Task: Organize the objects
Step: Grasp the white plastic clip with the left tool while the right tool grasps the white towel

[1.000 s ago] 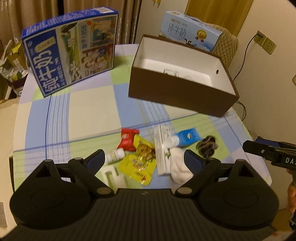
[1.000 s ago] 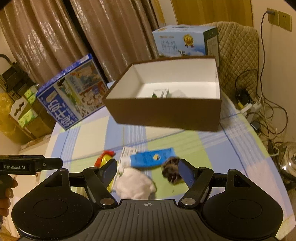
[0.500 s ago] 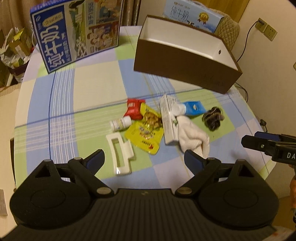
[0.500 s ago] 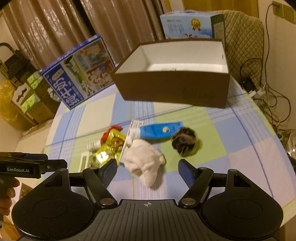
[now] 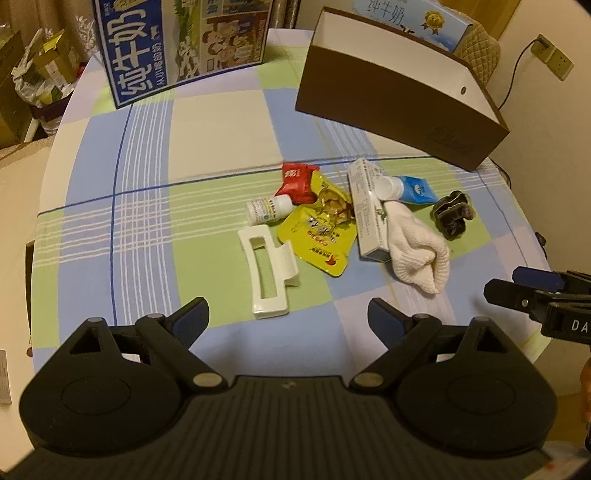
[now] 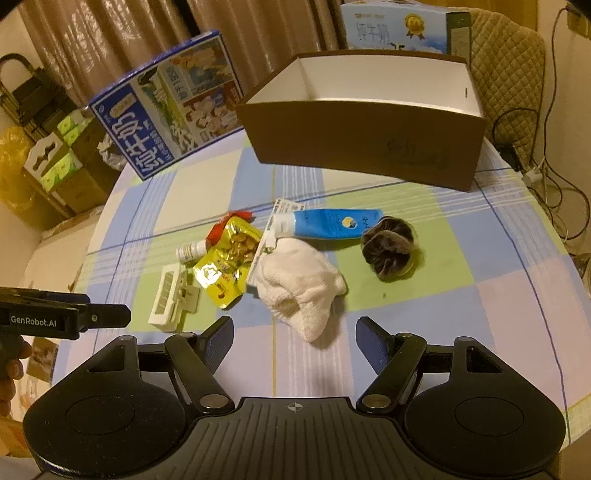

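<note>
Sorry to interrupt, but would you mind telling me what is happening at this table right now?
A person holds a claw in each hand over a checked tablecloth; the left claw and right claw are both open and empty. A white hair clip, small bottle, yellow snack pouch, red packet, blue tube, white sock and dark scrunchie lie loose in front of an open brown box. Nothing is being gripped.

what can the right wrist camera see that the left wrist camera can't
Only the right wrist view shows the brown box's white inside, the curtains and the floor cables.

Only the left wrist view shows the wall socket.

Both show the open left gripper, the open right gripper, the white cloth, blue tube, yellow packet and white clip.
</note>
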Demonstrator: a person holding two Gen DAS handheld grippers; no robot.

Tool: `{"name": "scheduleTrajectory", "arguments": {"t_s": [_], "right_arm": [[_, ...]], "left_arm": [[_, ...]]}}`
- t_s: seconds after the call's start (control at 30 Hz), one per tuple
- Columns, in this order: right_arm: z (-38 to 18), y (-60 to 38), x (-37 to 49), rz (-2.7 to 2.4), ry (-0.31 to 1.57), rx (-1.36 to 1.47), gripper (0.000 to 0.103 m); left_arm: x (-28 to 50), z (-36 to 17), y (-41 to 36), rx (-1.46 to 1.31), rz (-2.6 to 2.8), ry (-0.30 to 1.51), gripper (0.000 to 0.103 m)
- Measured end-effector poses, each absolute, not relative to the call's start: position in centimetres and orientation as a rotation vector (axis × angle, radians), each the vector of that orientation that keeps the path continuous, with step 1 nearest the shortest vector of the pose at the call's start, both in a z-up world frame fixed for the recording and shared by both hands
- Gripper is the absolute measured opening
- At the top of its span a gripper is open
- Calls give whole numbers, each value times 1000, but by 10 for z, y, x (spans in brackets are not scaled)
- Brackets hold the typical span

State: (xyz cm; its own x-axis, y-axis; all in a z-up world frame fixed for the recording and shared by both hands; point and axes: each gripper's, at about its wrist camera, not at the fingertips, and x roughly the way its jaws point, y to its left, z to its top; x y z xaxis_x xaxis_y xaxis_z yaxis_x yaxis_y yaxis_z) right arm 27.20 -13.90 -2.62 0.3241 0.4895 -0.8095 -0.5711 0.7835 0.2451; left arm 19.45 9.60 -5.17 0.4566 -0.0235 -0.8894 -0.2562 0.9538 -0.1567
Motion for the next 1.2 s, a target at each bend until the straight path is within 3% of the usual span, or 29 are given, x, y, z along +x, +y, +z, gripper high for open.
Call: {"name": "scheduleTrajectory", "arguments": {"t_s": [1.03, 1.1, 1.2], "right_arm": [[-93, -76, 306, 817, 939, -387, 70], [-100, -72, 308, 821, 939, -411, 68], [-106, -73, 307, 813, 921, -432, 56]], "left_arm": [[223, -99, 111, -297, 188, 1138, 90], [225, -104, 112, -292, 191, 1140, 90], [229, -110, 113, -293, 197, 1144, 90]]}}
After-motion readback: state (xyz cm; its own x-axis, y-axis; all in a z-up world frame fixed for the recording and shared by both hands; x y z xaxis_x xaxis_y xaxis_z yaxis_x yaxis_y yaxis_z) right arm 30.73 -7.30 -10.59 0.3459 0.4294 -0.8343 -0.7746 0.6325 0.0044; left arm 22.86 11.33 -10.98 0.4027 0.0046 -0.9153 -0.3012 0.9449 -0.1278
